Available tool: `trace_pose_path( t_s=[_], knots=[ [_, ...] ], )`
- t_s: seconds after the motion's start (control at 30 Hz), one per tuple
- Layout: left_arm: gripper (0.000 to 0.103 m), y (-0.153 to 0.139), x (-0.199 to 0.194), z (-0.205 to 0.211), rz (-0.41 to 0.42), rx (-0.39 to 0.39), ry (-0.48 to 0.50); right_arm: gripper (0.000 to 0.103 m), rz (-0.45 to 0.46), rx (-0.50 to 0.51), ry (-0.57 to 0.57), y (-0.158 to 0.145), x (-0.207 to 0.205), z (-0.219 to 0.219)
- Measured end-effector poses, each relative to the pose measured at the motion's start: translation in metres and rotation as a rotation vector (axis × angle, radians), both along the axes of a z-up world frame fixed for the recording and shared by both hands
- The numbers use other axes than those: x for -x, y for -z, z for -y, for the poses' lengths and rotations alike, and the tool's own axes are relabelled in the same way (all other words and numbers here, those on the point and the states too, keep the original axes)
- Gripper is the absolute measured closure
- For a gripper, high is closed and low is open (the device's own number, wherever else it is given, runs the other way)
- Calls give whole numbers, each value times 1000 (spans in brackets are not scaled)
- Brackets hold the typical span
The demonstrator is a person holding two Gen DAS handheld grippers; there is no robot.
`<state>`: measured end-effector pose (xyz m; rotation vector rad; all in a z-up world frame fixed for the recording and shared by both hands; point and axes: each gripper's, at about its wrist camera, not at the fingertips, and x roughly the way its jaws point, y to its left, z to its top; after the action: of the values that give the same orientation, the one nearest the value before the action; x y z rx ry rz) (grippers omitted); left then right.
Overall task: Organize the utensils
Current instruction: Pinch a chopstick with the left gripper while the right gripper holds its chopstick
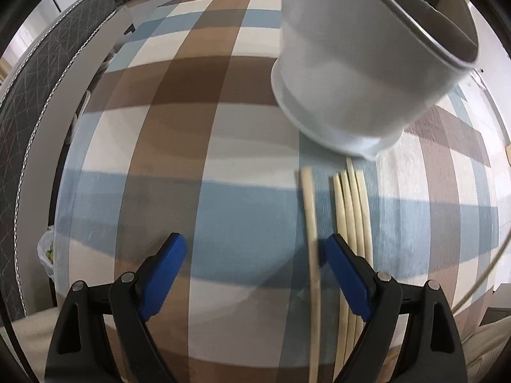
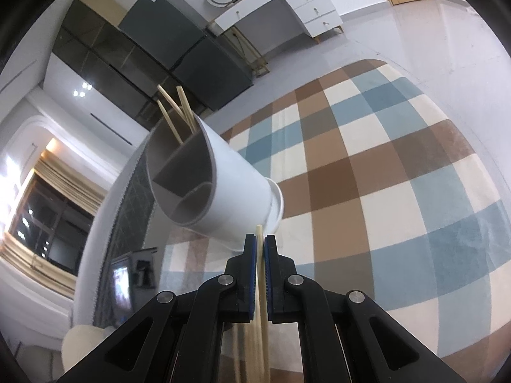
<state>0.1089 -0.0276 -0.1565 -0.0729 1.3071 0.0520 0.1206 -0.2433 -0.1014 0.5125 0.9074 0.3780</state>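
Three chopsticks [image 2: 174,115] already stand in the back section of the white holder [image 2: 236,191], their tips poking above its rim, while you carry one more chopstick [image 2: 261,274] pinched between the closed blue pads of your right claw [image 2: 260,245]. That chopstick runs along the line of the fingers, its tip just clearing the pads and pointing at the holder's base. In the right wrist view the holder appears tilted, with its divided grey inside turned toward you; whether that lean is real or only the camera's angle, you cannot tell from here. Your left claw [image 1: 255,252] hangs wide open above the checked cloth [image 1: 179,146] with nothing between its fingers. In the left wrist view the holder [image 1: 361,73] sits toward the far right part of the cloth, slightly blurred. Just in front of its base lies a bundle of loose chopsticks [image 1: 351,210], side by side and touching, running back toward you under the left claw's right finger [image 1: 348,274]. One separate stick [image 1: 311,223] shows just to the left of that bundle, passing inside the open fingers; whether it lies on the cloth or is raised above it you cannot tell. A dark quilted chair back [image 1: 35,95] stands along the cloth's left edge.
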Motion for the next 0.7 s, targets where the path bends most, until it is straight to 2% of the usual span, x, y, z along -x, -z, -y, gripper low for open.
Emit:
trace_pose_path(
  t_s=[0.03,0.1,0.23,0.37,0.53,0.7],
  knots=[
    [20,-1,-3,1,2,0,2,99,6,-3,1,-2,0,0],
    [35,-2,-5,3,7,1,24,99,15,-10,3,-4,0,2],
    [56,-5,-11,13,26,3,76,99,24,-15,14,-6,-1,5],
    [101,-7,-12,13,64,28,68,99,27,-8,24,-6,-2,9],
    [101,-11,-10,5,97,121,48,99,36,35,28,-6,0,9],
    [101,-39,11,-9,217,162,27,99,86,92,11,-14,11,2]
  ],
)
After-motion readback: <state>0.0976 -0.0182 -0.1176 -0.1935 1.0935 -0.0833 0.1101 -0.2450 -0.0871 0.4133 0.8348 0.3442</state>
